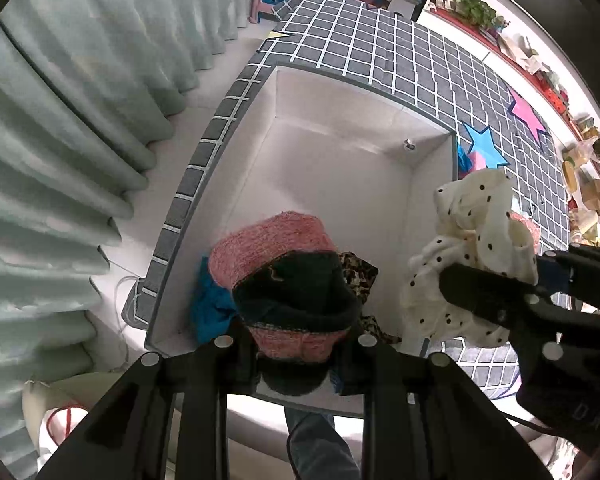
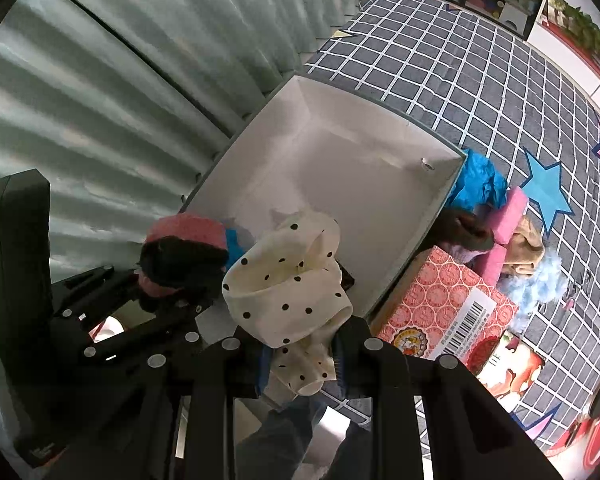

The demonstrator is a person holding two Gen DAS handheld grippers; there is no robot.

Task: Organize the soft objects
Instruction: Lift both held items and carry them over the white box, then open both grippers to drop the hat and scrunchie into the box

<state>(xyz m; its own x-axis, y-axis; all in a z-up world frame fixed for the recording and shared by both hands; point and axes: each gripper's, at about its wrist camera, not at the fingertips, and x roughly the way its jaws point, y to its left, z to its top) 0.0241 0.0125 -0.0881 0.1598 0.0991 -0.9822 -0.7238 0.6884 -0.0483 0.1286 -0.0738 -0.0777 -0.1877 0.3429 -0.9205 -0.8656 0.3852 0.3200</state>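
My left gripper (image 1: 296,360) is shut on a pink and black knitted hat (image 1: 284,276) and holds it over the near end of a white open box (image 1: 340,168). A blue cloth (image 1: 210,308) and a leopard-print cloth (image 1: 360,276) lie in the box under it. My right gripper (image 2: 300,360) is shut on a cream cloth with black dots (image 2: 288,280), held above the box's near right corner (image 2: 380,288). The right gripper (image 1: 512,300) and its cloth (image 1: 472,240) also show in the left wrist view, and the left gripper (image 2: 160,292) with the hat (image 2: 184,248) in the right wrist view.
The box (image 2: 340,160) stands on a grey checked mat (image 2: 480,72) with star patches. Beside its right wall lie a blue cloth (image 2: 480,184), a pink sponge (image 2: 508,220), a brown cloth (image 2: 464,232), a fluffy blue item (image 2: 540,280) and a red patterned carton (image 2: 440,308). Pale green curtains (image 1: 60,120) hang on the left.
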